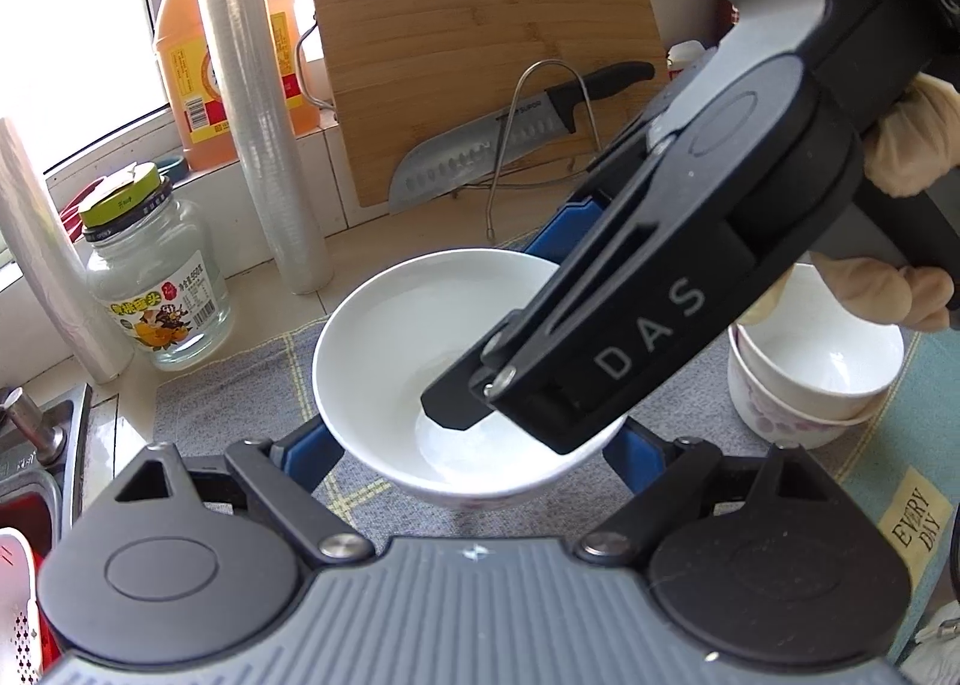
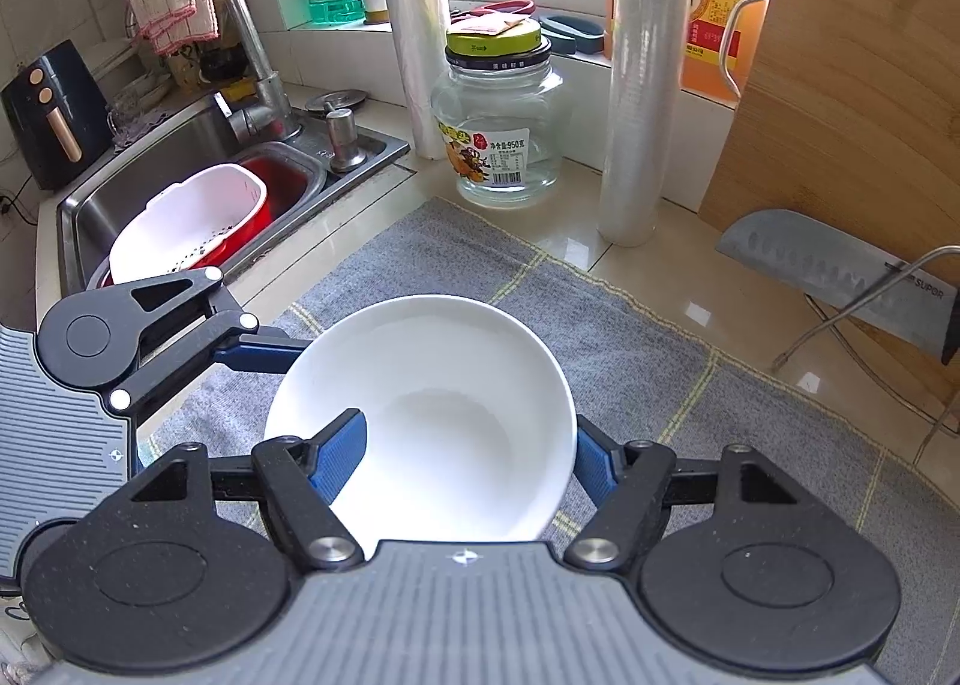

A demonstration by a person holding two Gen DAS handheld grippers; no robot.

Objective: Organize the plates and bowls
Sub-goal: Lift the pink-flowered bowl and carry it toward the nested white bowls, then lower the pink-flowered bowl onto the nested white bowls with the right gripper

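A white bowl hangs just above the grey checked cloth. My right gripper is shut on its wall, with the left finger inside the bowl and the right finger outside. My left gripper clamps the same bowl from outside, a blue finger against each flank; one of these fingers shows in the right wrist view. A stack of flowered white bowls stands on the cloth to the right. A gloved hand holds the right gripper.
Against the back wall lean a wooden cutting board and a knife on a wire rack. A glass jar, two film rolls and an orange bottle stand behind the cloth. The sink holds a white colander.
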